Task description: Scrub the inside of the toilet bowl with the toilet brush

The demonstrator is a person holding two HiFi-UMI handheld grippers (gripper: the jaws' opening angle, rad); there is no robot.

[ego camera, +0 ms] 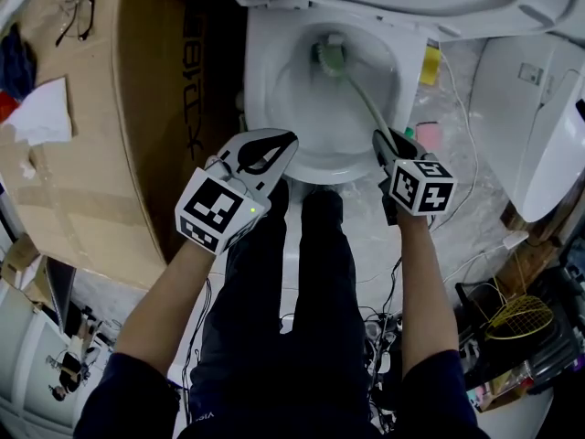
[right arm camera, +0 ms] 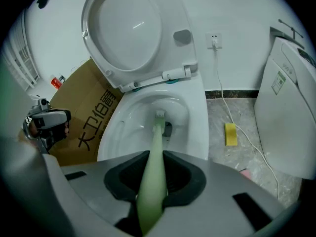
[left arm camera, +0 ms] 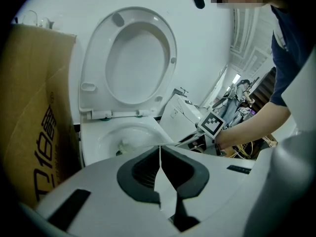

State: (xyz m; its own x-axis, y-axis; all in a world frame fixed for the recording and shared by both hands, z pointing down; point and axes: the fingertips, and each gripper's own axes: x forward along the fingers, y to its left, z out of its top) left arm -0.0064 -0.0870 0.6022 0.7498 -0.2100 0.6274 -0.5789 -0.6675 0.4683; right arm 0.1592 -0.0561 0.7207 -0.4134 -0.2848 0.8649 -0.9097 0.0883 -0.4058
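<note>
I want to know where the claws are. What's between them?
The white front rim of the toilet bowl lies between the left claw and the right claw, in the head view.

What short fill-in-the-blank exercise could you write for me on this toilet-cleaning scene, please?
The right gripper grips the toilet brush, whose head is down inside the toilet ____.
The left gripper, its jaws together, holds ____.
The sponge lying on the floor is ____ in colour.
Missing words: bowl; nothing; yellow.
</note>
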